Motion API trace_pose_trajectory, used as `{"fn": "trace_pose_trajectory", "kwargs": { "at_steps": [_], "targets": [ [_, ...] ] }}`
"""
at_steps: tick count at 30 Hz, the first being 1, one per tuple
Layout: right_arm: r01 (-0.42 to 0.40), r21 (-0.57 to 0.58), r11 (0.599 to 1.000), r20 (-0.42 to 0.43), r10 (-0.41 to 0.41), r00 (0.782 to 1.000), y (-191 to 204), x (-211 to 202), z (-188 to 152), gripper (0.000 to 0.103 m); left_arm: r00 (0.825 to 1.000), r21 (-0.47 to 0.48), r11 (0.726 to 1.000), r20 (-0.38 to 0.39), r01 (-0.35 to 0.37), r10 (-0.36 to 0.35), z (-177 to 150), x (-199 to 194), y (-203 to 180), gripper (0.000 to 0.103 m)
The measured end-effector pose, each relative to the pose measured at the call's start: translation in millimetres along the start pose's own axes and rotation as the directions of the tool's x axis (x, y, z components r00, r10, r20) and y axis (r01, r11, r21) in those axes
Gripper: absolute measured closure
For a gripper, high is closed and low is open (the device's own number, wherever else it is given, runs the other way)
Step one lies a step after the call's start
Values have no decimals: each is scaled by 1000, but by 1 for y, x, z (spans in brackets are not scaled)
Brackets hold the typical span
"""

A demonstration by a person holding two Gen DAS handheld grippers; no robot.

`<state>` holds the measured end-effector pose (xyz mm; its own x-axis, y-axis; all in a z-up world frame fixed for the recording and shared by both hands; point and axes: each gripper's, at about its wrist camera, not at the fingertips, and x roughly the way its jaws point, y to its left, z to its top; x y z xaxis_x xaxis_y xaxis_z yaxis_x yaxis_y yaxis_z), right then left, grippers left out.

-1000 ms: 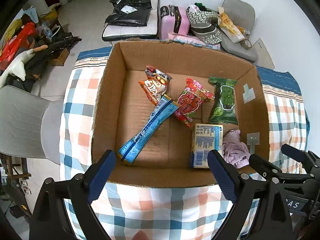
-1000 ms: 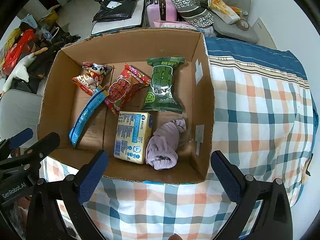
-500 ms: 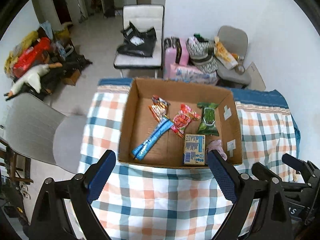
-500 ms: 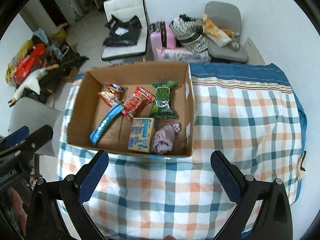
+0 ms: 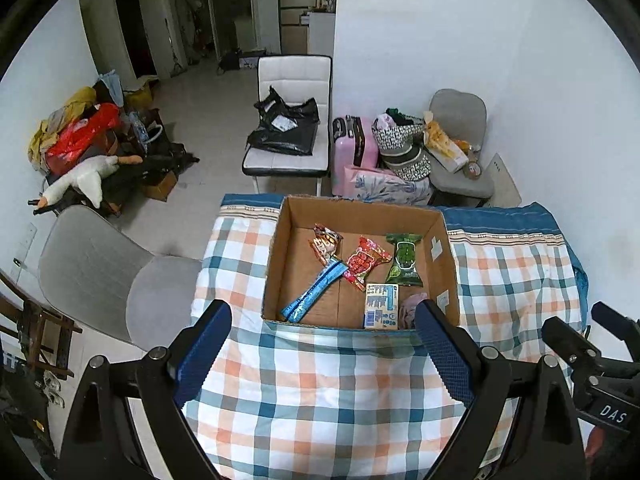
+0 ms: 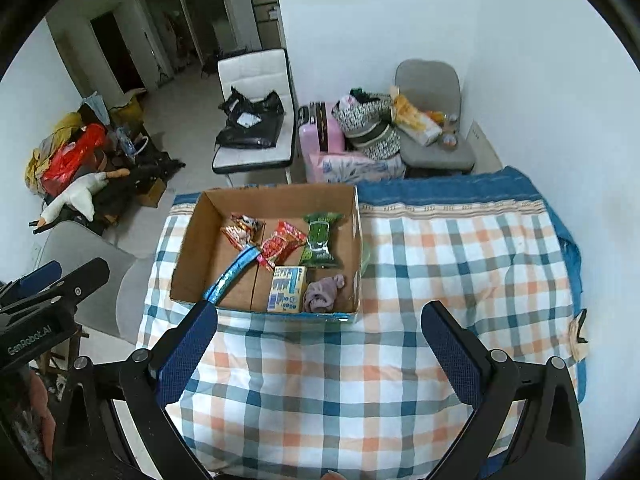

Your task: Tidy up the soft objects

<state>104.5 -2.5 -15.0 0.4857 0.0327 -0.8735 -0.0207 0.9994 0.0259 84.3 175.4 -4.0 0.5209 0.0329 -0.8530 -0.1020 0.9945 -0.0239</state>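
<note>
An open cardboard box [image 5: 276, 256] [image 6: 188, 256] stands on a checked cloth. In it lie an orange snack bag [image 5: 325, 242], a red snack bag [image 5: 364, 262], a green pack [image 5: 405, 258], a long blue packet [image 5: 314, 296], a yellow and blue carton [image 5: 381, 311] and a mauve cloth [image 6: 322, 299]. My left gripper [image 5: 322, 354] is open and empty, high above the cloth in front of the box. My right gripper [image 6: 320, 354] is open and empty, beside it on the right.
The checked cloth [image 6: 440, 264] covers the table, with a blue border at the far edge. A grey chair [image 5: 100, 280] stands left of the table. A white chair [image 5: 288, 120], a pink suitcase [image 5: 354, 152] and bags stand behind.
Both grippers have pulled up and back from the box, which now looks much smaller. The things in the box have not moved.
</note>
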Motion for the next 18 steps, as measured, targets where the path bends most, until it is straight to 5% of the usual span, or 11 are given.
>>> {"fn": "trace_pose_trajectory", "kwargs": {
  "at_steps": [18],
  "targets": [
    [24, -19, 1000, 49, -23, 999, 7, -42, -3, 0, 999, -8, 1000, 30, -14, 15, -13, -29, 1, 9]
  ]
}}
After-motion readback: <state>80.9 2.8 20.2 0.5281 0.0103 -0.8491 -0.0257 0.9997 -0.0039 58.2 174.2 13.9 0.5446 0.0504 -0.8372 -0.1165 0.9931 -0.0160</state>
